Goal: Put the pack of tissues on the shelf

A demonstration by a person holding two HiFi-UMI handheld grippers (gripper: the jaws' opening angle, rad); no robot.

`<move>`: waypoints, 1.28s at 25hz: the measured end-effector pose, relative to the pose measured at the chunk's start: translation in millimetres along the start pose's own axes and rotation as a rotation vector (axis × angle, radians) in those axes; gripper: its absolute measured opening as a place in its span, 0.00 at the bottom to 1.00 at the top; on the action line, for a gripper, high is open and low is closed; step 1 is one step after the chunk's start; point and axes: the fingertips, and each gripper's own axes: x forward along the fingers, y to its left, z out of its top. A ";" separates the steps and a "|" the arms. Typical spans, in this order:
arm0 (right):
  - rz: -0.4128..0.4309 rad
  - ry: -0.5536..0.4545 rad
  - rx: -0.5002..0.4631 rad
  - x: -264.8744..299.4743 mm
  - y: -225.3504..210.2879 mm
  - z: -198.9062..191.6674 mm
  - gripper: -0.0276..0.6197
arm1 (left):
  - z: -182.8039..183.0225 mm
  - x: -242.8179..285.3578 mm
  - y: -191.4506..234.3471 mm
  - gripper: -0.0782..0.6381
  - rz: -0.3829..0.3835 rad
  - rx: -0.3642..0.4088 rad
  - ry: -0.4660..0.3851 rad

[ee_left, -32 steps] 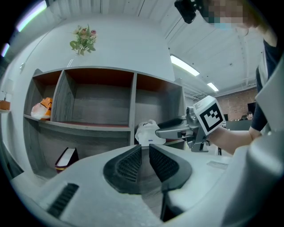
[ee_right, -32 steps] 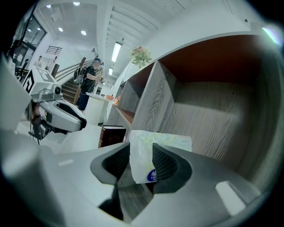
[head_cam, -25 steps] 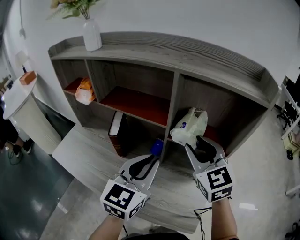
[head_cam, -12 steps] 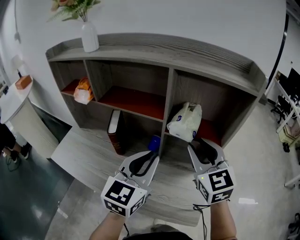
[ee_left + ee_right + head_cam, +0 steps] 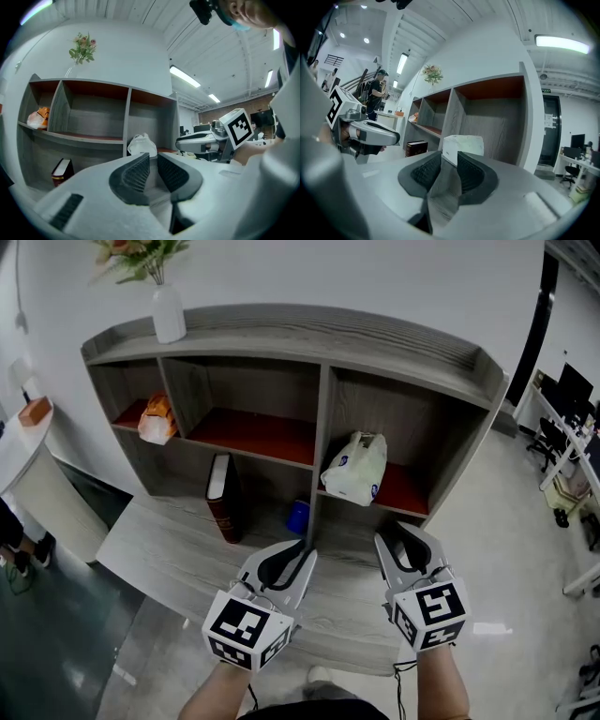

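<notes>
The shelf [image 5: 328, 334] is grey wood-grain with red-brown boards inside. The pack of tissues [image 5: 356, 470] is white with a blue mark. The book [image 5: 223, 512] is dark maroon. The left hand-held gripper [image 5: 303, 547] and right hand-held gripper [image 5: 403, 538] are white, with black-and-white square markers.

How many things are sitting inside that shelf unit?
4: orange bag in the top-left compartment, pack of tissues top-right, book standing below, small blue object low in the middle. Others may be hidden.

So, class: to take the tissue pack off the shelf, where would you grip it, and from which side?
Probably its upper half, coming straight in from the open front. The pack stands upright on the red shelf, with walls behind and at both sides, so only the front is free, and its soft top narrows enough for the jaws.
</notes>
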 end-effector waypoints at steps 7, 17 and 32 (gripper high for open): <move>-0.021 0.017 0.045 -22.5 6.3 -11.4 0.19 | -5.3 -6.8 -16.5 0.17 -0.035 0.001 0.012; -0.031 0.060 0.095 -46.1 25.1 -34.7 0.18 | -19.9 -19.3 -32.8 0.17 -0.062 -0.013 0.032; -0.010 0.094 0.171 -68.5 53.2 -62.7 0.15 | -48.4 -33.7 -51.5 0.17 -0.077 -0.051 0.069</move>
